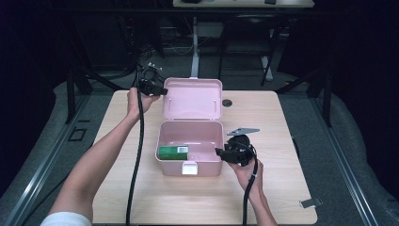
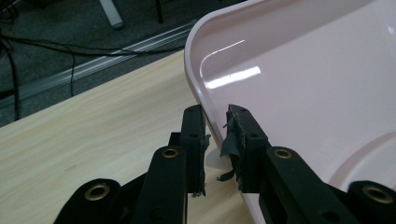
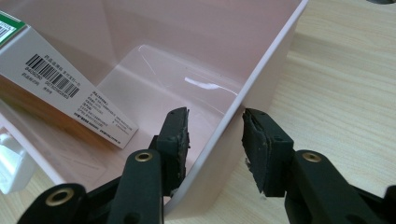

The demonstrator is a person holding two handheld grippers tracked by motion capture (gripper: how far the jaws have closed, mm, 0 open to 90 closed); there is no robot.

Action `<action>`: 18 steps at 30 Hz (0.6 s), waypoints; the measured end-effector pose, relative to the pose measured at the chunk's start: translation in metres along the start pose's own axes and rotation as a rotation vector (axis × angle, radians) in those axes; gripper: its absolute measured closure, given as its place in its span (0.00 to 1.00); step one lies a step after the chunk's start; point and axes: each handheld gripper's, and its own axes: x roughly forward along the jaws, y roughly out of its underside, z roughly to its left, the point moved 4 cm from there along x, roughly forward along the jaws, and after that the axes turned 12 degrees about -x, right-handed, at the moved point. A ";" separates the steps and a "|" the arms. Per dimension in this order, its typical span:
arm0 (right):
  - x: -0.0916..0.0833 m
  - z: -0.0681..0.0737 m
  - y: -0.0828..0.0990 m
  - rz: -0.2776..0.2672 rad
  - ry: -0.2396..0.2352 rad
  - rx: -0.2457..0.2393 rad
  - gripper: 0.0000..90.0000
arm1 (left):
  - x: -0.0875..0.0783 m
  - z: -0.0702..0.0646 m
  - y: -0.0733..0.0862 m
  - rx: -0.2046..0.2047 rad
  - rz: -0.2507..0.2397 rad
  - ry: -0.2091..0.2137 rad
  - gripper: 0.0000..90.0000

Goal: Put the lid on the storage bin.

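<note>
**Both grippers on the open pink box**

Nearest to me, my right gripper [image 1: 220,151] sits at the right wall of the pale pink plastic storage box [image 1: 216,129], which stands open in the middle of the light wooden table [image 1: 127,197]. In the right gripper view one black jaw is inside the box and the other outside, with the thin wall [image 3: 243,100] between them. The inner pad lies close against the wall, but a slim gap shows at the outer pad, so I cannot tell whether it truly pinches. Inside the box, along its front left, lies a green and white cardboard carton [image 1: 173,151] with a barcode label on its white face. A white latch [image 1: 189,167] sits at the middle of the box's front wall.

Farther off, my left gripper [image 1: 164,91] is at the left edge of the raised pink lid [image 1: 193,98]. In the left gripper view its jaws are drawn close together around the lid's rim [image 2: 198,88], pinching it.

Beyond the lid, a small dark round disc [image 1: 227,102] lies on the table.
</note>
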 end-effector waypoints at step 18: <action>0.000 0.000 0.000 -0.013 0.011 0.016 0.68 | -0.037 -0.007 -0.001 0.058 -0.043 0.056 0.87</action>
